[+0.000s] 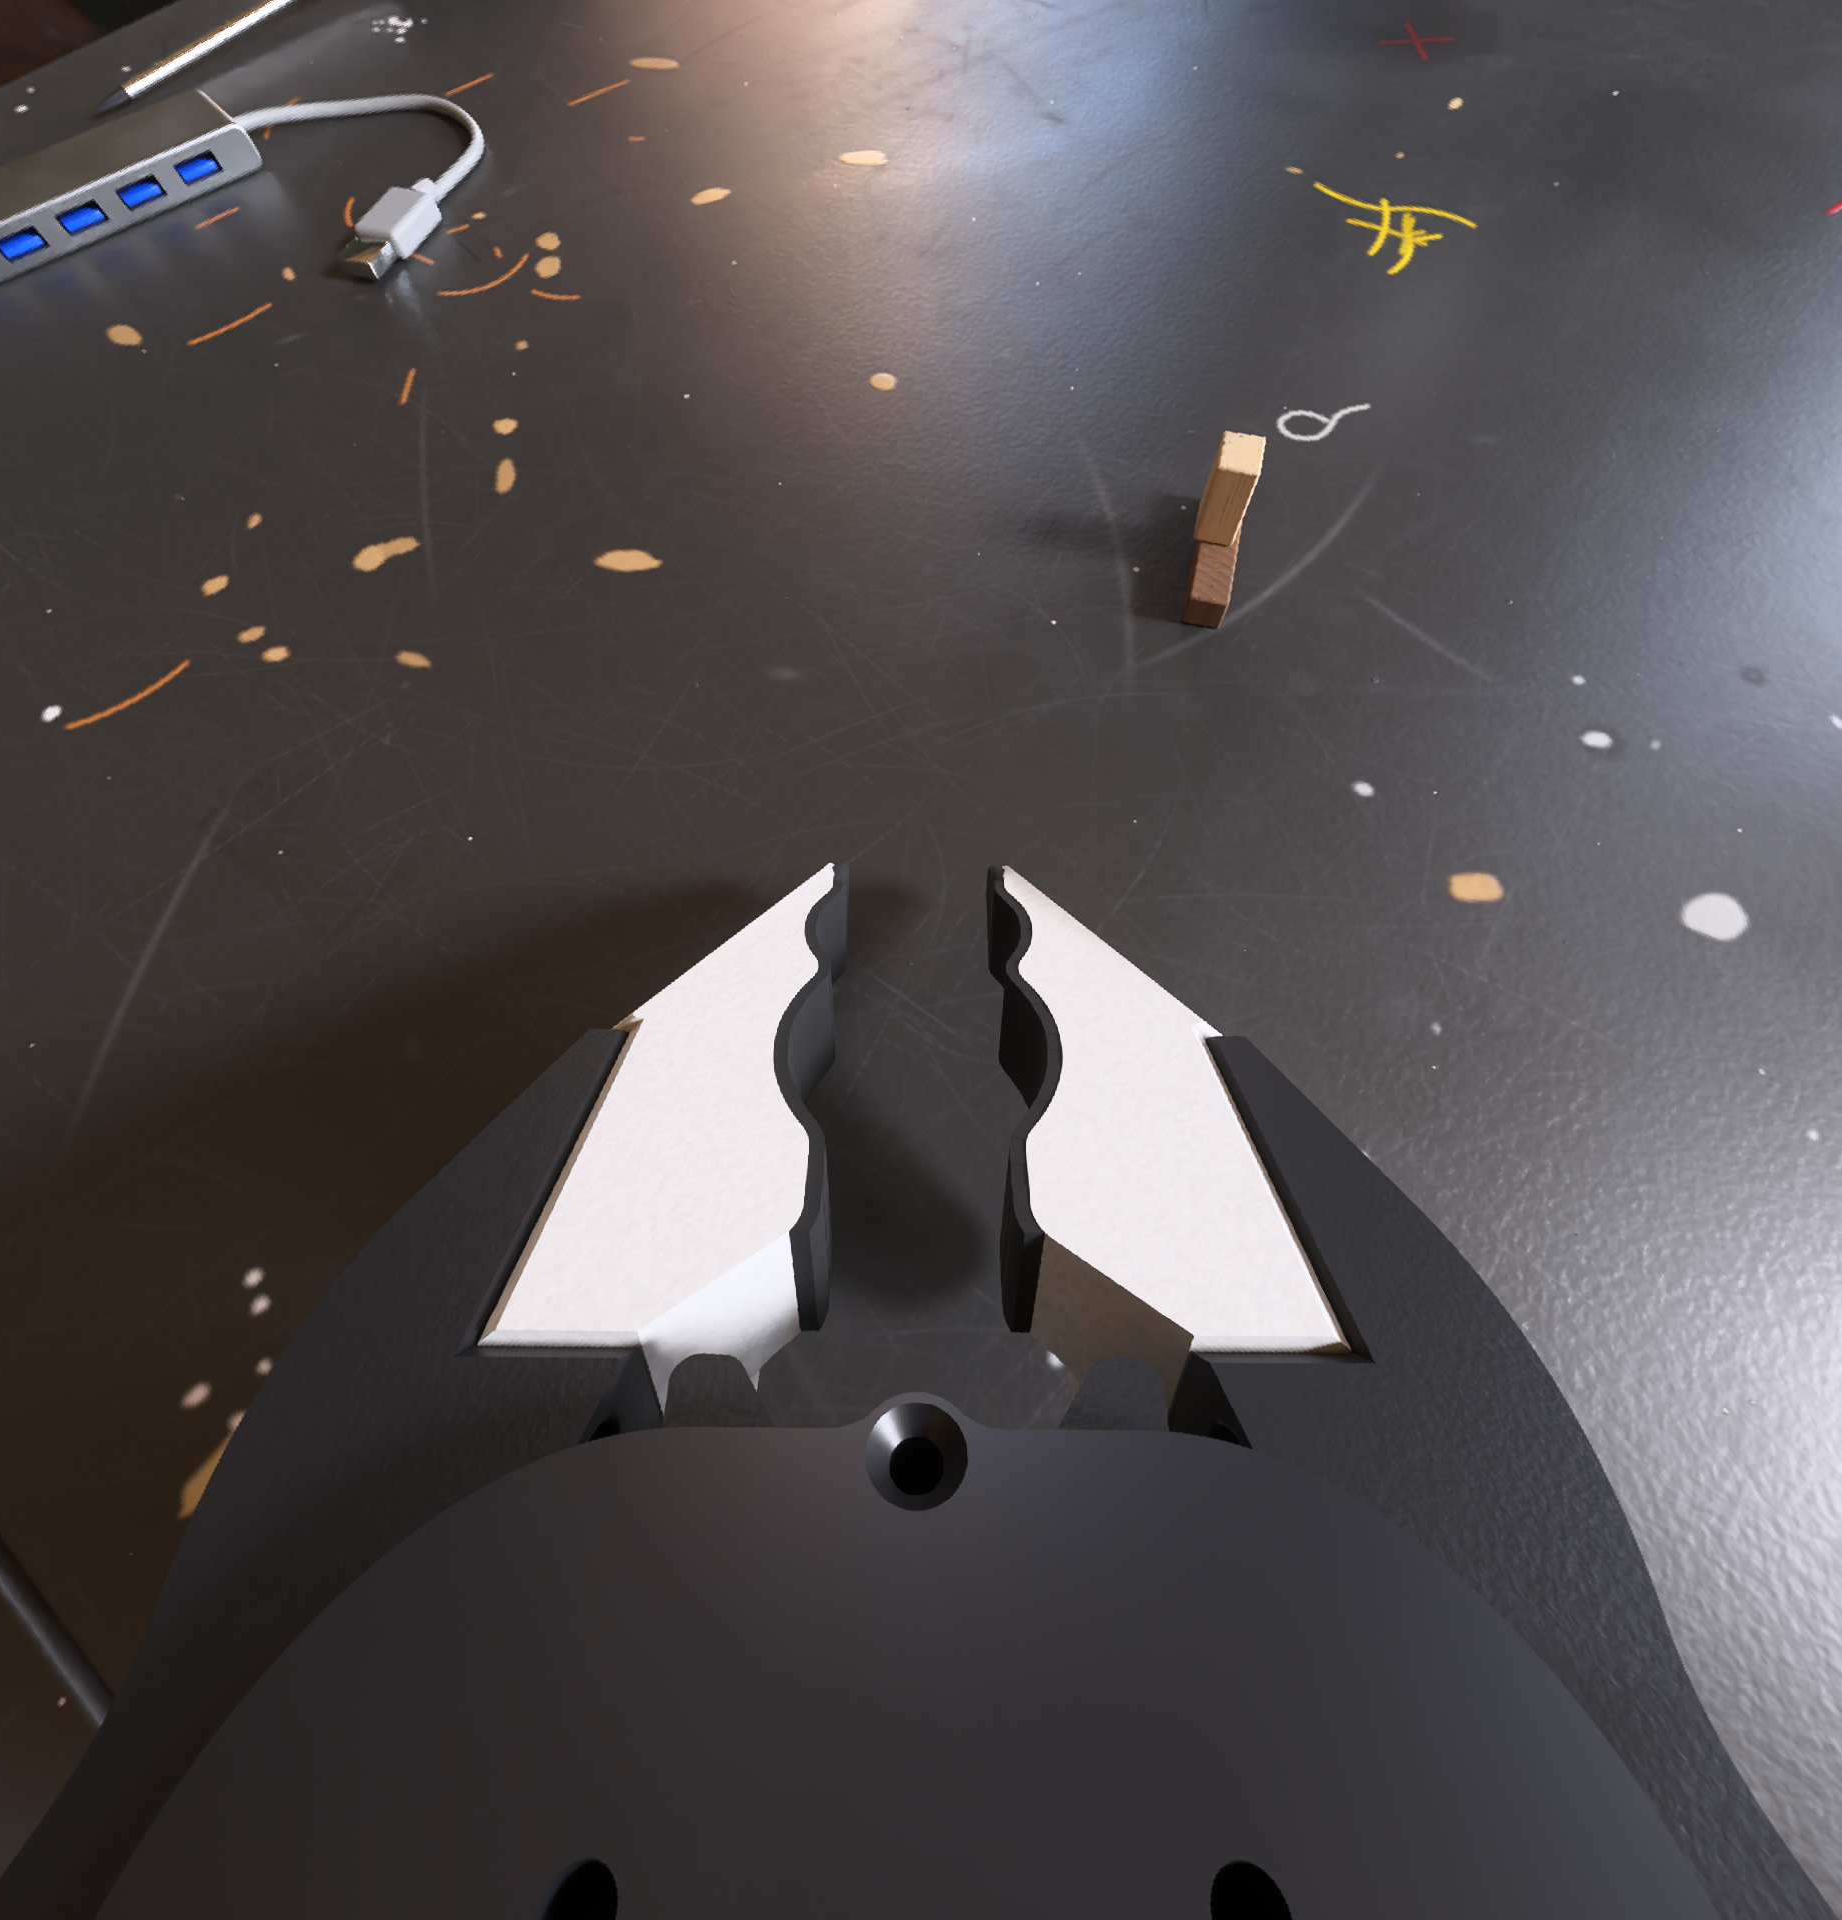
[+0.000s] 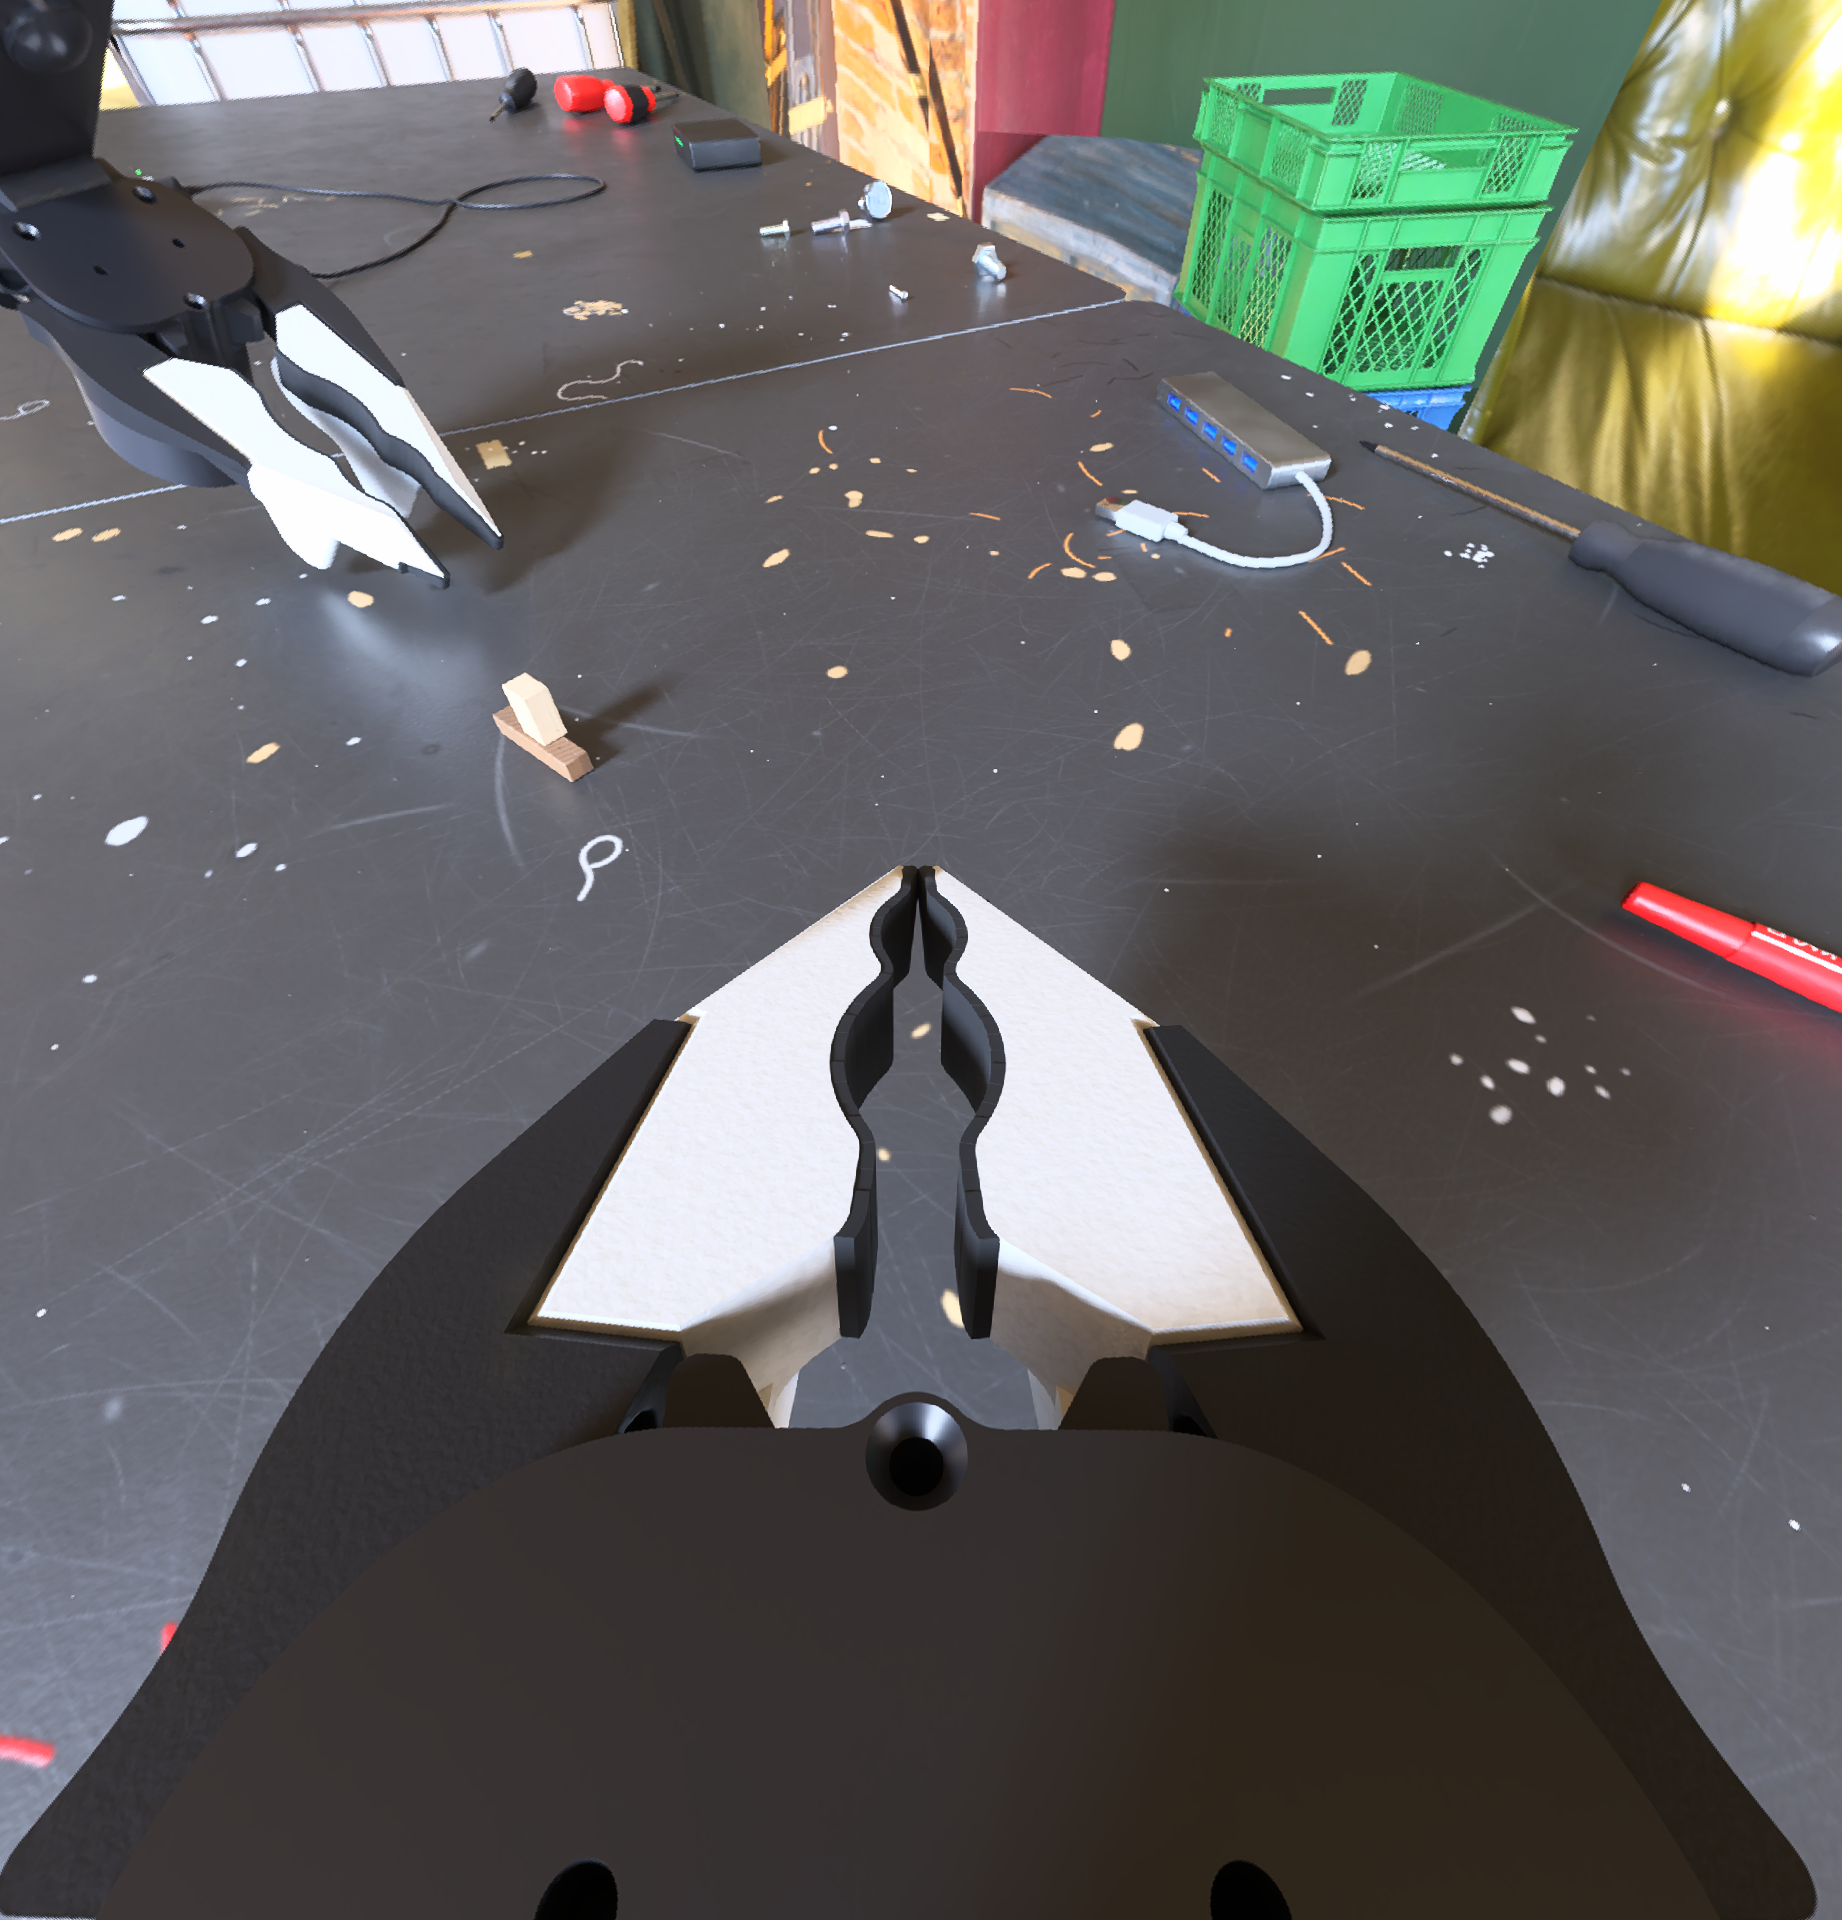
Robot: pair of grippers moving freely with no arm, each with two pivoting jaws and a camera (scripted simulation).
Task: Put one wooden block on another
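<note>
Stack looked done: pale block (image 2: 533, 707) sat atop darker block (image 2: 548, 746) on table (image 2: 896, 675). Left gripper (image 1: 917, 873) empty, jaws apart; right gripper (image 2: 917, 871) closed, empty. Nothing left.

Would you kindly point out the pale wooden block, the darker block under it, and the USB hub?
pale wooden block (image 1: 1231, 488): left wrist view, on its lit side face.
darker block (image 1: 1211, 584): left wrist view, on its near end.
USB hub (image 2: 1244, 430): right wrist view, on its grey top.
</note>
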